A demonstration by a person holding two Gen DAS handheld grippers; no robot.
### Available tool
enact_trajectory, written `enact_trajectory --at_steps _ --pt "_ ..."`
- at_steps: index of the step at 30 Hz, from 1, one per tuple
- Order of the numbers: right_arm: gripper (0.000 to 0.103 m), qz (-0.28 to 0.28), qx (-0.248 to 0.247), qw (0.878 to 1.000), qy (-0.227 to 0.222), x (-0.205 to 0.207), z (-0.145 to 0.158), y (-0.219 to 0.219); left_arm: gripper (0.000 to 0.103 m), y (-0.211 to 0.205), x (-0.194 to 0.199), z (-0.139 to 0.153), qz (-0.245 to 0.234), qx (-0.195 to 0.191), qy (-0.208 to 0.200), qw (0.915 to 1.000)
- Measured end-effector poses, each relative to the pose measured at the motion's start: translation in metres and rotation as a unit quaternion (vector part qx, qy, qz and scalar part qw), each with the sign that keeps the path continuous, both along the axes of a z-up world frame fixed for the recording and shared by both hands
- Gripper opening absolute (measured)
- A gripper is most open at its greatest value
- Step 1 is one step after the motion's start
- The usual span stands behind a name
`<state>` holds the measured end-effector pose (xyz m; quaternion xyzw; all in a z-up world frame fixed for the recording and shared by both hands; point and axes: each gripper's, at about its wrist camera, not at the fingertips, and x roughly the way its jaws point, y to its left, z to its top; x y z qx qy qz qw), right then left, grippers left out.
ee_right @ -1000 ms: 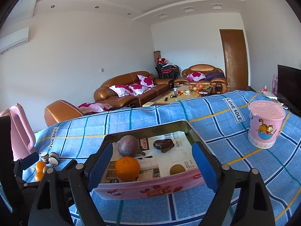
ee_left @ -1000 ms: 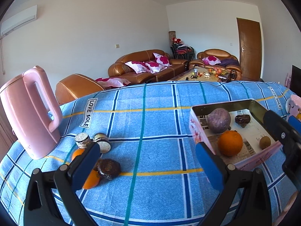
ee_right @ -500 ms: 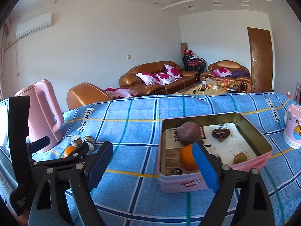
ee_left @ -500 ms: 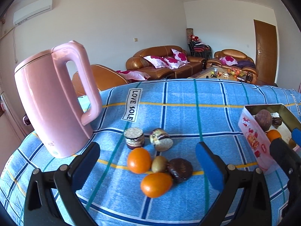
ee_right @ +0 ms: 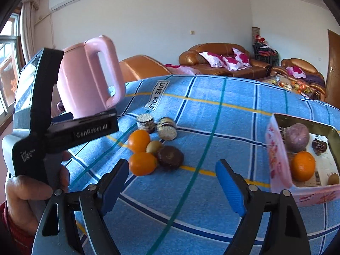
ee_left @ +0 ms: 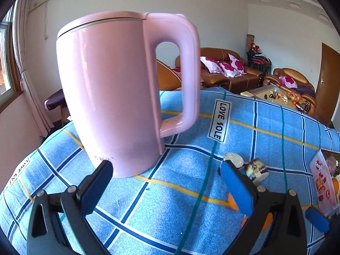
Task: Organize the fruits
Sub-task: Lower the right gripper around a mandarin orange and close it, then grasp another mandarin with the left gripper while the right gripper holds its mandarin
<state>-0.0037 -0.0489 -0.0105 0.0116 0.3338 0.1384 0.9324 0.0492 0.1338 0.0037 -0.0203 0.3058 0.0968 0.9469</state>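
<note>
In the right wrist view a pile of loose fruit lies on the blue plaid cloth: two oranges (ee_right: 139,140), a small kiwi (ee_right: 153,146), a dark brown fruit (ee_right: 170,157) and two cut purple pieces (ee_right: 166,129). A pink tin box (ee_right: 276,159) at the right holds a purple fruit (ee_right: 296,135), an orange (ee_right: 302,165), a dark fruit and a kiwi. My right gripper (ee_right: 172,182) is open and empty, just in front of the pile. My left gripper (ee_left: 165,182) is open and empty, facing the pink kettle (ee_left: 119,93); the pile is partly hidden behind its right finger.
The pink kettle (ee_right: 89,80) stands at the table's left end, close to the edge. The left gripper's body and the hand holding it fill the left of the right wrist view. Sofas and a coffee table stand beyond the table.
Both grippers have swung left. The left one now faces the kettle up close, with the fruit pile at its right finger. The right one has turned from the box to the pile.
</note>
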Motion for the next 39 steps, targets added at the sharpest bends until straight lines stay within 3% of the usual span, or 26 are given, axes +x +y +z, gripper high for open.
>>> enact_trajectory --at_steps 4,9,14,17,19,24,29,32,36,39 --pt "0.055 0.029 -0.010 0.999 0.029 0.007 -0.008 0.017 0.103 0.000 -0.001 0.001 -0.003 -0.001 -0.003 1.0000" --pt "0.055 0.035 0.012 0.996 0.080 0.023 -0.020 0.026 0.103 -0.005 -0.002 0.004 -0.004 0.019 -0.008 0.9998" --pt "0.055 0.025 0.038 0.993 0.106 0.040 -0.029 0.032 0.103 -0.001 0.002 0.002 0.001 0.015 -0.004 0.9999" --pt "0.054 0.026 0.041 0.993 0.106 0.044 -0.029 0.034 0.103 -0.002 0.007 -0.001 0.000 0.013 0.003 0.9999" --pt "0.042 0.027 0.050 0.992 0.109 0.046 -0.029 0.030 0.103 -0.004 0.010 -0.004 -0.016 0.008 0.012 0.9998" --pt "0.041 0.036 0.045 0.993 0.106 0.035 -0.026 0.020 0.103 -0.011 0.012 -0.008 -0.035 0.016 0.015 0.9991" --pt "0.041 0.006 0.041 0.998 0.055 0.011 -0.012 -0.013 0.103 -0.025 0.011 -0.010 -0.087 0.007 0.018 0.9960" --pt "0.041 -0.027 0.034 0.999 0.029 0.006 -0.007 -0.035 0.092 -0.040 0.014 -0.016 -0.112 0.028 0.035 0.9927" --pt "0.041 -0.051 0.048 0.997 0.031 0.010 -0.004 -0.054 0.089 -0.050 0.016 -0.024 -0.134 0.034 0.052 0.9891" --pt "0.041 -0.053 0.062 0.996 0.037 0.011 -0.004 -0.059 0.089 -0.053 0.020 -0.026 -0.141 0.017 0.061 0.9879"
